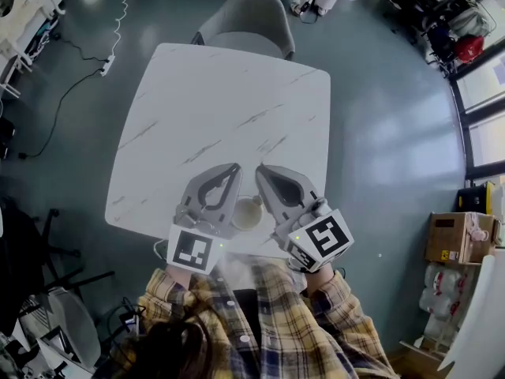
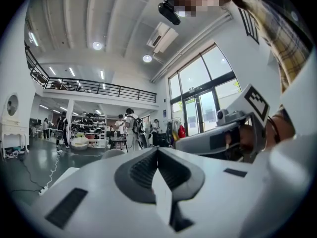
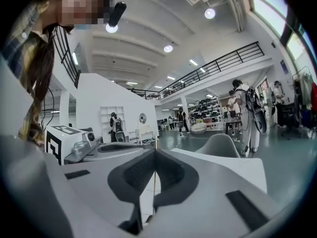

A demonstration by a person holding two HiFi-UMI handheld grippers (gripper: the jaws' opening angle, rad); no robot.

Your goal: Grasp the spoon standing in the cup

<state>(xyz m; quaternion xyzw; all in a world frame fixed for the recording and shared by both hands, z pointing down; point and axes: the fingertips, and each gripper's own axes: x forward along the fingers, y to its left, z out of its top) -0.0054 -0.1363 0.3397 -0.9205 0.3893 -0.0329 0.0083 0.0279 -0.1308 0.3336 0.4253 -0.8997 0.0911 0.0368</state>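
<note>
White marbled table (image 1: 221, 109) in a big open hall, grey chair (image 1: 245, 18) at its far side. Cup (image 1: 247, 214) sits near the table's near edge, between the two grippers. Right gripper (image 1: 263, 169) jaws are pinched together on a thin stick-like handle, which I take for the spoon (image 3: 154, 182). It runs up through the seam and pokes out just above the tips. Left gripper (image 1: 233, 167) jaws are closed tip to tip, nothing between them.

Risks: the handle is very thin, so it could slip or swivel in the pads. If the bowl catches the rim the cup may tip, and nothing steadies it.

Hard to see: spoon not findable in head view, its bowl hidden in both gripper views. Cup contents unclear. Can't tell whether the spoon's lower end is in the cup.
</note>
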